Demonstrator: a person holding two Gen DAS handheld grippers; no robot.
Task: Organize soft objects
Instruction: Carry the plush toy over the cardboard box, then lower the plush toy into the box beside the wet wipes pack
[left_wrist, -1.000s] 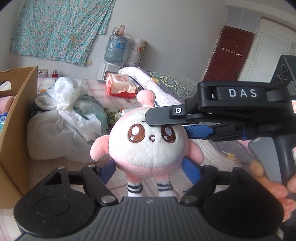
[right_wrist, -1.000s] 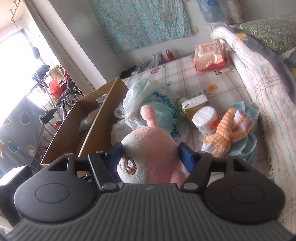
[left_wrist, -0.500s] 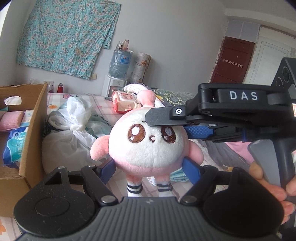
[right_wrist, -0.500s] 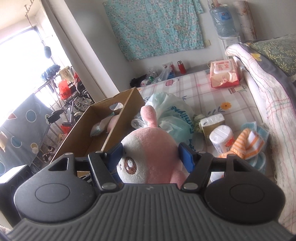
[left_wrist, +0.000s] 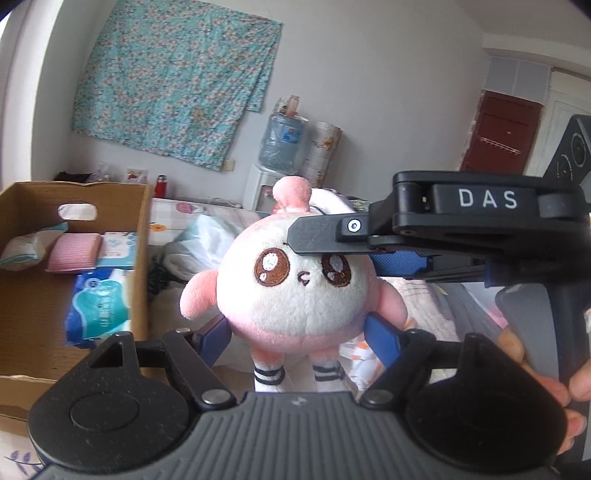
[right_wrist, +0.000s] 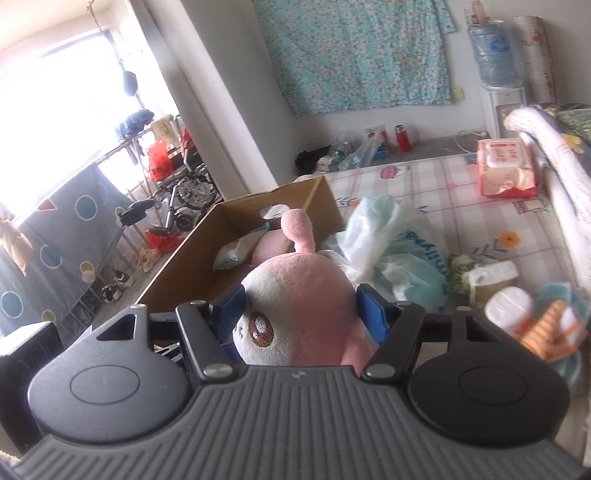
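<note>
Left wrist: plush toy (left_wrist: 295, 291) between both claws' fingers.

White letters "DAS" on black body of right gripper (left_wrist: 373, 254), seen from left wrist. Print on plastic bag (right_wrist: 402, 254), wipes pack (right_wrist: 506, 170) and water jug (left_wrist: 282, 142) labels illegible.

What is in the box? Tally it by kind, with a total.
Packs: 3
Pink pad: 1
Total: 4 showing in the box; its near end is hidden.
</note>
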